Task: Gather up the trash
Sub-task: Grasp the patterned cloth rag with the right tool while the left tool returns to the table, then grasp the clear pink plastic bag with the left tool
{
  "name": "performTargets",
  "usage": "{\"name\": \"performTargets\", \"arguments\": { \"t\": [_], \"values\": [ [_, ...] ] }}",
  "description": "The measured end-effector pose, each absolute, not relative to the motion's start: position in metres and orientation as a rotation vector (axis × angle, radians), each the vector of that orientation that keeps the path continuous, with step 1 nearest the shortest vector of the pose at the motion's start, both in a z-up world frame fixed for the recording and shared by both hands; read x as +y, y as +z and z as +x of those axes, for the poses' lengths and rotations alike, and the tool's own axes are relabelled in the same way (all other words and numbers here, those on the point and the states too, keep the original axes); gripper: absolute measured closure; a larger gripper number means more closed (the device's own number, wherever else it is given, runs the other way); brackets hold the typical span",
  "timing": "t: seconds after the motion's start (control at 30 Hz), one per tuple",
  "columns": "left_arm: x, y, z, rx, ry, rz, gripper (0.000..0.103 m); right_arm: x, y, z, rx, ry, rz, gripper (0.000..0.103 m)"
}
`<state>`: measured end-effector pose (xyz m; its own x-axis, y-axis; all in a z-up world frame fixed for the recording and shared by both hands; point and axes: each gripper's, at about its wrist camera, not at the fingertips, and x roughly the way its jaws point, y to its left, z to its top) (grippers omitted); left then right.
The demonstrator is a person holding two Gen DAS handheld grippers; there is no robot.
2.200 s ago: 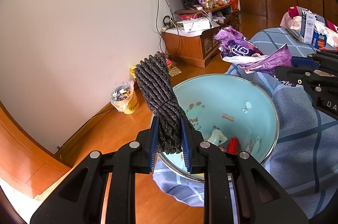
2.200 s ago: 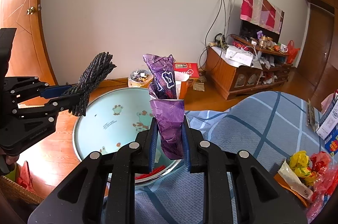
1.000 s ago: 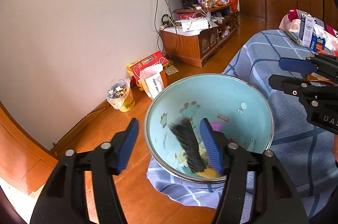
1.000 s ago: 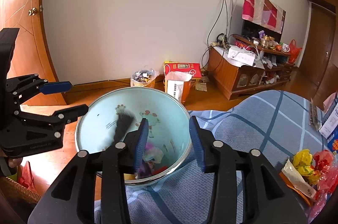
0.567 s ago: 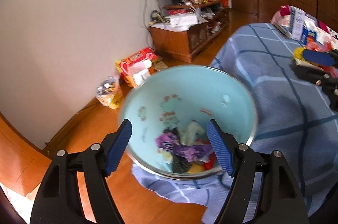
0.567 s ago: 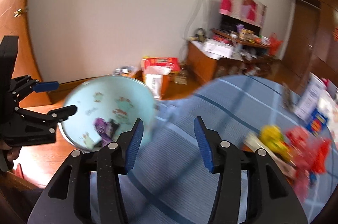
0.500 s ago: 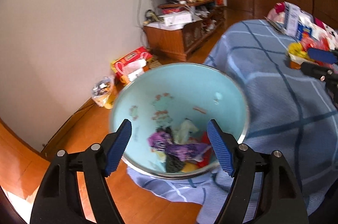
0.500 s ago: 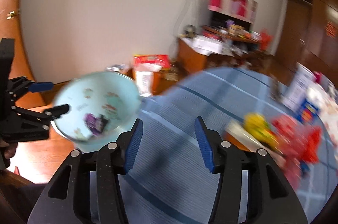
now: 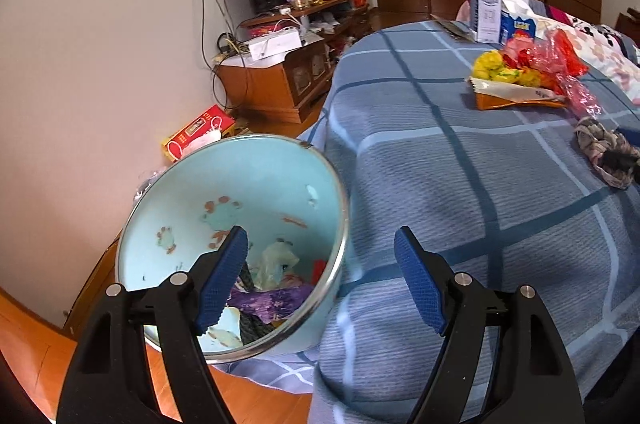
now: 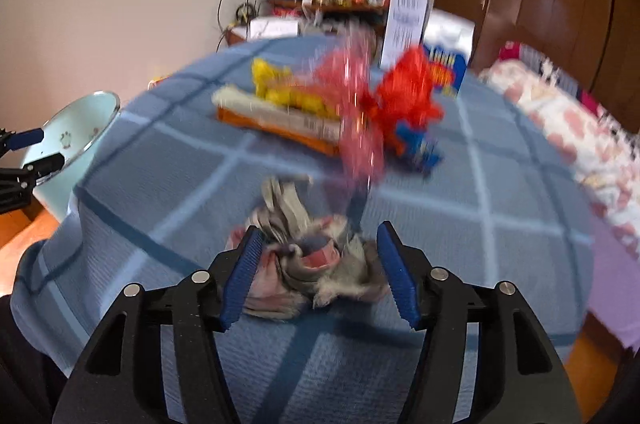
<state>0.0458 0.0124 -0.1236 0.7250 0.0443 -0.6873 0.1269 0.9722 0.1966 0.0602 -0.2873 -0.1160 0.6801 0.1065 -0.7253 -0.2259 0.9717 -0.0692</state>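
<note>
A light blue enamel basin point(image 9: 240, 184) stands at the bed's corner, holding a purple wrapper point(image 9: 272, 300) and other scraps. My left gripper point(image 9: 320, 248) hangs open over the basin's right rim and the blue checked bedspread point(image 9: 460, 184), with nothing between its pads. My right gripper point(image 10: 318, 244) is low over the bed, jaws opening, with a crumpled grey and pink rag point(image 10: 312, 260) lying between its pads and not pressed by them. The left wrist view shows that rag point(image 9: 604, 152) at the far right. A pile of yellow, red and orange wrappers point(image 10: 320, 104) lies beyond it.
A white carton point(image 9: 486, 10) and a blue box point(image 10: 444, 72) stand behind the wrapper pile point(image 9: 520, 72). Floral bedding point(image 10: 580, 128) lies to the right. A wooden TV cabinet point(image 9: 280, 76) and a red box point(image 9: 196, 132) stand by the wall on the wood floor.
Both grippers let go: the black rope and the purple wrapper now lie in the basin. Both swung right over the bed. The right gripper came down around the rag with wider jaws.
</note>
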Motion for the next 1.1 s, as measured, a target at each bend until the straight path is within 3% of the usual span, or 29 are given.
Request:
{"name": "performTargets", "arguments": {
  "t": [0.1,0.13,0.17,0.6,1.1],
  "values": [
    [0.012,-0.123,0.047,0.759,-0.044,0.238,0.029,-0.289,-0.122,0.058,0.798,0.221,-0.139,0.062],
    [0.011,-0.123,0.049,0.760,-0.042,0.238,0.029,-0.289,-0.121,0.058,0.801,0.235,-0.128,0.072],
    [0.011,-0.122,0.050,0.760,-0.043,0.237,0.029,-0.287,-0.120,0.057,0.799,0.241,-0.134,0.074],
    [-0.048,-0.090,0.082,0.672,-0.127,0.283,0.029,-0.338,-0.076,0.049,0.678,0.159,-0.033,0.075],
    [-0.174,-0.095,0.122,0.656,-0.295,0.361,0.029,-0.425,-0.089,0.059,0.689,-0.048,0.035,0.074]
  ]
}}
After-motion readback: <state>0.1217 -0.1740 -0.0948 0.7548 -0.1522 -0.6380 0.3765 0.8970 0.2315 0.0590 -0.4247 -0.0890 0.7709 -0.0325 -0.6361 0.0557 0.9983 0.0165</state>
